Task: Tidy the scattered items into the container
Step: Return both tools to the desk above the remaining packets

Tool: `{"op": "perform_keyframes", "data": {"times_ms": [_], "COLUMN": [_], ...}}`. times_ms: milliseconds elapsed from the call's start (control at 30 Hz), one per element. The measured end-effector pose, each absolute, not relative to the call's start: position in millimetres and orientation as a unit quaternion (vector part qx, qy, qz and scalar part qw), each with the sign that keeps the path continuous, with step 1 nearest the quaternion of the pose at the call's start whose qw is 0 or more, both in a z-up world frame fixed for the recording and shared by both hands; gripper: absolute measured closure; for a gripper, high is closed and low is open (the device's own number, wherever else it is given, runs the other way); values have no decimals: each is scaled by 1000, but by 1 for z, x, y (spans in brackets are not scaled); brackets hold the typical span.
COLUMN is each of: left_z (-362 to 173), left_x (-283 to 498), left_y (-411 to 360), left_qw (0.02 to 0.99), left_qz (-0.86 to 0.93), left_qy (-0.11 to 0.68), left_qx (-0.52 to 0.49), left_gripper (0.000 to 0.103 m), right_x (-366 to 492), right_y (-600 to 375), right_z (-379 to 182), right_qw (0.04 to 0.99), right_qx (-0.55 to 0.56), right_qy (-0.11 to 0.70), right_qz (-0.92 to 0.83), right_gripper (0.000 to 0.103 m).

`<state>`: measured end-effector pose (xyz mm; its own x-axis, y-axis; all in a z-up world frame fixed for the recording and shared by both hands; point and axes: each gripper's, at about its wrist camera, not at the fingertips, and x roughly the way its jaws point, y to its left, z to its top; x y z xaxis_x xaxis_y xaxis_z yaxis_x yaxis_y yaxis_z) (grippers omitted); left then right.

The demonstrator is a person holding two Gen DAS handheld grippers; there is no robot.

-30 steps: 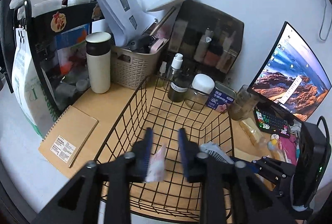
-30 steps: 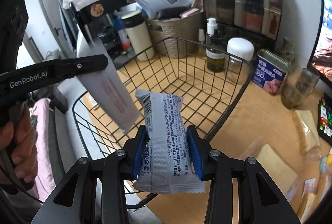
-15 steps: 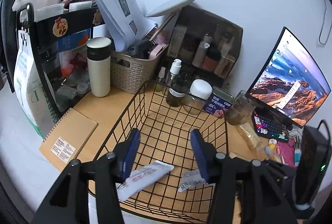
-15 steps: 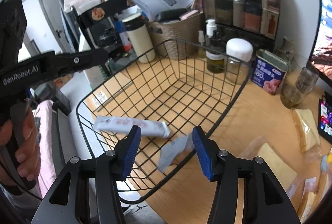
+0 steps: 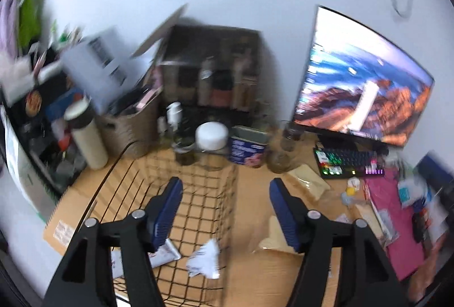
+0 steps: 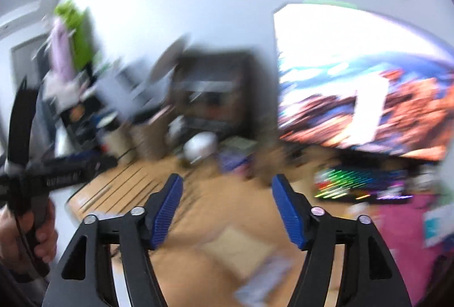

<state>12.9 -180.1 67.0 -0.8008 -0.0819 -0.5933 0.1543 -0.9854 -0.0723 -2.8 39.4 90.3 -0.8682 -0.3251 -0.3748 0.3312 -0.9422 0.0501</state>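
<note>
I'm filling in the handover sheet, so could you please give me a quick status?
Both tongs opening, nothing between them. Two packets lie in the wire basket. More packets on desk; nothing blocking.

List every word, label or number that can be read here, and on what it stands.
Nothing reads clearly.
Blue tin: label print, blurred.
Notebook: white sticker, too small.
Left tool: pale lettering on its side in the right wrist view, smeared.
White packet in the basket: print, blurred.
</note>
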Motion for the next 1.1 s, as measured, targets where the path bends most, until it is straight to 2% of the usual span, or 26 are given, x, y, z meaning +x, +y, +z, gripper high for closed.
{"op": "perform_keyframes", "data": {"times_ms": [67, 133, 267, 400, 533, 767, 933, 1100], "left_z": [70, 68, 52, 36, 36, 28, 18, -1], "left_x": [4, -6, -32, -52, -52, -68, -85, -91], "left_y": [-153, -136, -111, -81, -71, -81, -54, -38], "left_qw": [50, 7, -50, -41, -43, -100, -43, -48], "left_qz": [-947, -943, -922, -913, -921, -908, -919, -916], "left_qy": [32, 53, 94, 75, 92, 208, 85, 57], "left_qx": [317, 330, 371, 400, 376, 350, 383, 395], "left_gripper": [30, 30, 30, 30, 30, 30, 30, 30], "right_x": [8, 15, 21, 11, 3, -7, -23, -41], "right_y": [74, 103, 135, 169, 196, 228, 235, 235], "right_z": [100, 103, 85, 58, 40, 19, 2, -21], "right_qw": [131, 102, 93, 142, 95, 77, 73, 54], "right_qx": [160, 126, 150, 206, 255, 237, 282, 330], "right_qy": [-14, -27, -16, -56, -73, -108, -91, -53], "right_qz": [-978, -986, -984, -967, -960, -962, -952, -941], "right_gripper": [19, 17, 17, 17, 17, 17, 17, 17]}}
